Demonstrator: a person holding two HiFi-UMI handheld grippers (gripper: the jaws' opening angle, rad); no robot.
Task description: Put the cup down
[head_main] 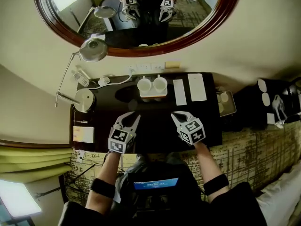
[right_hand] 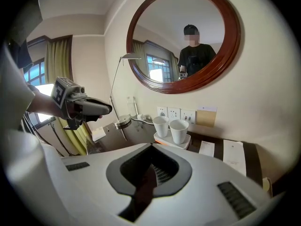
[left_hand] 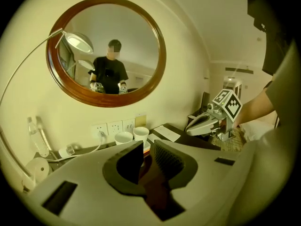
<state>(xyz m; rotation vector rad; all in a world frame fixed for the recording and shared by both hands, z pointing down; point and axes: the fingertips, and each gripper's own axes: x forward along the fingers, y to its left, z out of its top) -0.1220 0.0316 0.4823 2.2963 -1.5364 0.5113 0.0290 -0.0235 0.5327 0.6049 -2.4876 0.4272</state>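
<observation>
At the back of the dark desk (head_main: 155,119), under the wall sockets (right_hand: 174,113), two white cups (head_main: 144,84) stand upright side by side on a small tray (head_main: 153,96). Only the head view shows both grippers over the desk's near half, well apart from them. The left gripper (head_main: 131,118), in its own view, keeps a thin gap holding nothing; the right gripper (head_main: 178,116) is clenched and empty

A hotel room: round wall mirror (head_main: 136,13), desk (head_main: 155,126) with 2 cups (head_main: 144,84), patterned carpet (head_main: 244,135).
</observation>
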